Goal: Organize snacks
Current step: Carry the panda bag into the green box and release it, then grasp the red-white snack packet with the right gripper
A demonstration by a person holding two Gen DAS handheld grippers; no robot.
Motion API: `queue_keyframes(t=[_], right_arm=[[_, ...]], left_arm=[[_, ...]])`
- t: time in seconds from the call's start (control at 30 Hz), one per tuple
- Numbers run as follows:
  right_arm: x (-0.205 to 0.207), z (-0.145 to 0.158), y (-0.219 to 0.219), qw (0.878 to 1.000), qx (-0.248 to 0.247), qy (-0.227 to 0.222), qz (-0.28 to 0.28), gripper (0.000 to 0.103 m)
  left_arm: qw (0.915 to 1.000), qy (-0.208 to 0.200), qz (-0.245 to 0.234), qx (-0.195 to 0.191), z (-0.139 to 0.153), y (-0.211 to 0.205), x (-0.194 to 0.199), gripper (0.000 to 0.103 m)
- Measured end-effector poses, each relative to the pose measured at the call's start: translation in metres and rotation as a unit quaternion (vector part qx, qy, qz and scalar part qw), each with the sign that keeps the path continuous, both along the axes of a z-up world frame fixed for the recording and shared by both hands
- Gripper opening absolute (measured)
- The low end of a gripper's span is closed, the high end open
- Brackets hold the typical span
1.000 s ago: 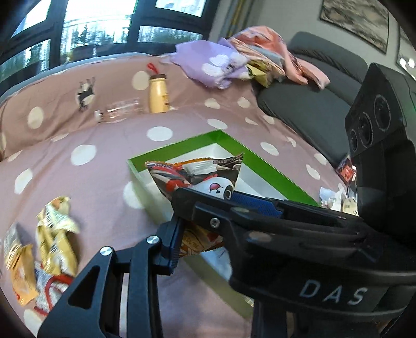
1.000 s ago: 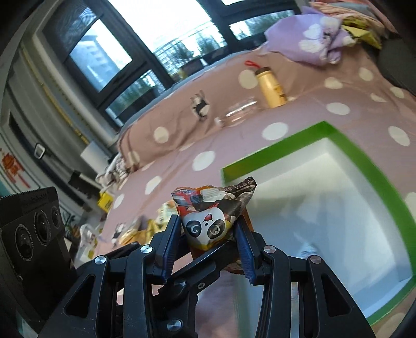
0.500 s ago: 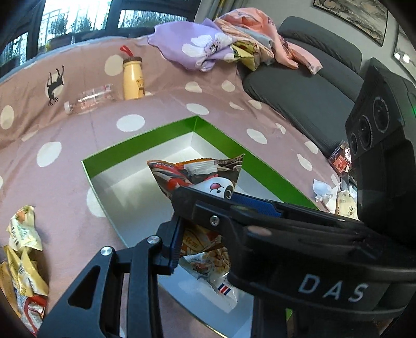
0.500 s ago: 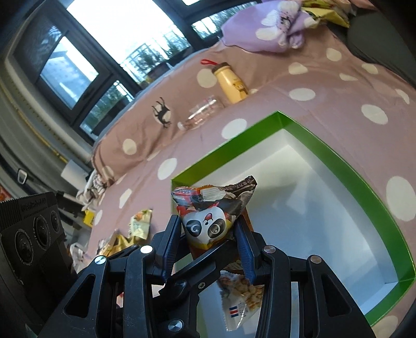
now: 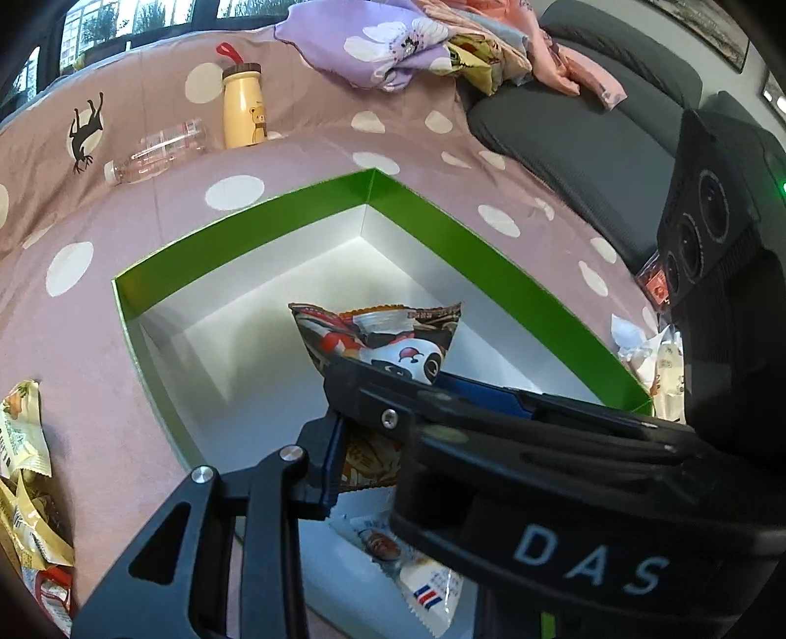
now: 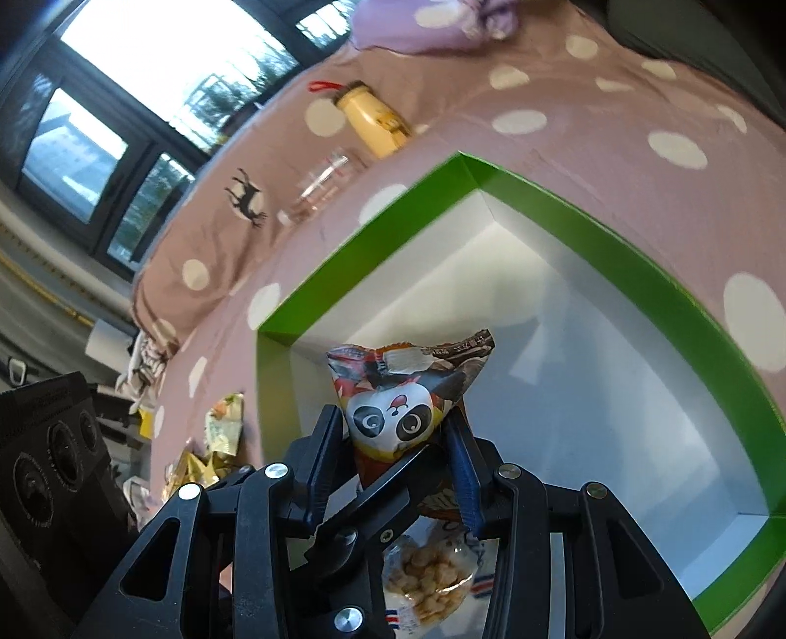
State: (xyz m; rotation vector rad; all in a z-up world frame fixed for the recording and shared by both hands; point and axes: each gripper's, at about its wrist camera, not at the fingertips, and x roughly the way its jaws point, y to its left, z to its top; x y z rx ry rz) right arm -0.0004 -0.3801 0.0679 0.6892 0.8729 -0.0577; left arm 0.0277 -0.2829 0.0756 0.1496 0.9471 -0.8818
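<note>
Here, nearest the right wrist camera, the right claw is closed on the lower part of a panda snack packet, its blue-lined fingers pressing the packet from both sides. The left claw pinches the same packet from the other side, its jaws drawn almost fully together on the wrapper's thin edge. The packet stands upright between the two claws, above the near part of a box with green walls and a white inside. Just below the claws, a clear bag of small round crackers with a red, white and blue mark lies on the box floor at its near end. To the left of the box, several yellow snack packets lie on the bed cover, which is pinkish brown with pale dots. Farther off, beyond the box's far corner, a clear plastic bottle lies on its side beside a yellow bottle with a red loop. Farthest away sits a heap of purple and pink cloth, and a dark sofa to the right.
</note>
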Motion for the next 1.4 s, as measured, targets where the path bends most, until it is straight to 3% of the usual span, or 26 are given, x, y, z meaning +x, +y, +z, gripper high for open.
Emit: queue_keyframes(t=[0.4, 0.43, 0.5, 0.53, 0.63, 0.7, 0.8, 0.9, 1.1, 1.4], right_arm=[[-0.002, -0.004, -0.006, 1.000, 0.001, 0.011, -0.010, 0.046], [-0.005, 0.002, -0.003, 1.000, -0.007, -0.002, -0.005, 0.047], [-0.010, 0.014, 0.006, 0.999, -0.026, -0.035, 0.010, 0.062], [-0.012, 0.018, 0.010, 0.998, -0.031, -0.046, 0.015, 0.069], [-0.018, 0.028, 0.027, 0.996, -0.042, -0.072, 0.035, 0.073], [-0.022, 0.034, 0.042, 0.994, -0.052, -0.087, 0.049, 0.079], [-0.022, 0.039, 0.064, 0.993, -0.059, -0.083, 0.052, 0.081], [-0.022, 0.038, 0.091, 0.994, -0.040, -0.074, 0.065, 0.081], [-0.022, 0.032, 0.148, 0.991, -0.062, -0.056, 0.105, 0.081], [-0.016, 0.014, 0.206, 0.987, -0.066, -0.018, 0.144, 0.081]], left_arm=[[0.9998, 0.006, 0.005, 0.020, 0.000, -0.005, -0.002, 0.028], [0.9999, 0.002, 0.005, 0.011, 0.004, -0.001, -0.006, 0.029], [0.9999, 0.009, 0.006, -0.006, 0.011, 0.009, -0.009, 0.033], [0.9997, 0.017, 0.010, -0.012, 0.016, 0.018, -0.010, 0.034], [0.9993, -0.003, 0.036, -0.012, 0.030, 0.047, -0.017, 0.048], [0.9980, -0.019, 0.059, -0.009, 0.038, 0.070, -0.020, 0.066], [0.9941, -0.031, 0.102, -0.019, 0.046, 0.118, -0.022, 0.074], [0.9872, -0.038, 0.153, -0.022, 0.046, 0.162, -0.024, 0.080], [0.9732, -0.014, 0.227, -0.033, 0.034, 0.242, -0.029, 0.081], [0.9545, 0.009, 0.295, -0.046, 0.022, 0.318, -0.037, 0.081]])
